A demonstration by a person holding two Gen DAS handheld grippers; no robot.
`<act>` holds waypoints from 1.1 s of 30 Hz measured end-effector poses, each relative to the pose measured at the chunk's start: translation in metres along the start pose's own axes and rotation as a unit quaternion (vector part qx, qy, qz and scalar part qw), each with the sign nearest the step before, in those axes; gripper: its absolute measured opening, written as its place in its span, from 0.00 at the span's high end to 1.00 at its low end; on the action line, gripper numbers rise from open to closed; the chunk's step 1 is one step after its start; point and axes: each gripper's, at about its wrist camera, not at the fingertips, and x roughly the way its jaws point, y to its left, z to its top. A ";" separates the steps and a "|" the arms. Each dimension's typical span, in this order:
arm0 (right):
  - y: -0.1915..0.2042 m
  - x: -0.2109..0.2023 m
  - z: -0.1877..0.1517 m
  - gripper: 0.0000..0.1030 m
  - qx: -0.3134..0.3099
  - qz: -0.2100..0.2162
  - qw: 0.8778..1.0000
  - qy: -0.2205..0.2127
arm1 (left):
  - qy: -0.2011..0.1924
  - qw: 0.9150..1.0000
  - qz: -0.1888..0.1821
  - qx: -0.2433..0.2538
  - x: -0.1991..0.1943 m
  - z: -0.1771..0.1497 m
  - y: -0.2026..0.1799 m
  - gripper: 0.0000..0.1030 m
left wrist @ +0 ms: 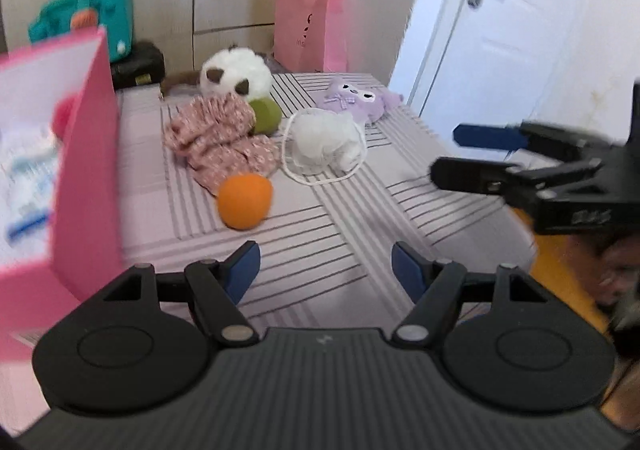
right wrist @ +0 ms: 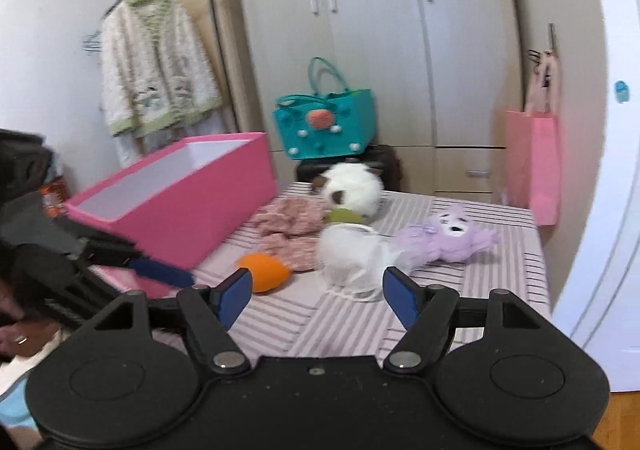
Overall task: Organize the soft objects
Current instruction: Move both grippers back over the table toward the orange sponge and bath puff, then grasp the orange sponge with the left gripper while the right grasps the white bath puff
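Note:
Soft objects lie on a striped pink surface (left wrist: pixel 320 226): an orange plush ball (left wrist: pixel 245 201), a pink floral cloth (left wrist: pixel 222 140), a white panda plush (left wrist: pixel 236 78), a white fluffy pouch with cord (left wrist: pixel 326 140) and a purple plush (left wrist: pixel 358 98). A pink box (right wrist: pixel 188 206) stands open at the left. My left gripper (left wrist: pixel 326 270) is open and empty, short of the ball. My right gripper (right wrist: pixel 318 296) is open and empty, just before the white pouch (right wrist: pixel 348 254). It also shows at the right of the left wrist view (left wrist: pixel 448 154).
A teal bag (right wrist: pixel 326 126) sits on a dark case behind the surface. A pink paper bag (right wrist: pixel 534 166) hangs by the wardrobe. A white door (left wrist: pixel 500 34) is at the right. A cardigan (right wrist: pixel 156 70) hangs on a rack at the left.

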 end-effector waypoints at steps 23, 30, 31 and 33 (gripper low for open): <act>-0.021 0.099 0.010 0.26 0.027 -0.024 0.999 0.037 | -0.078 0.981 0.172 0.040 0.063 0.003 0.001 0.30; -0.019 0.116 0.005 0.25 0.039 -0.034 0.997 0.057 | -0.080 0.985 0.153 0.017 0.063 0.002 0.009 0.45; -0.019 0.119 0.004 0.25 0.040 -0.039 0.997 0.060 | -0.078 0.986 0.149 0.014 0.063 0.001 0.010 0.50; -0.017 0.123 0.002 0.25 0.042 -0.045 0.996 0.064 | -0.079 0.986 0.148 0.006 0.063 -0.001 0.011 0.60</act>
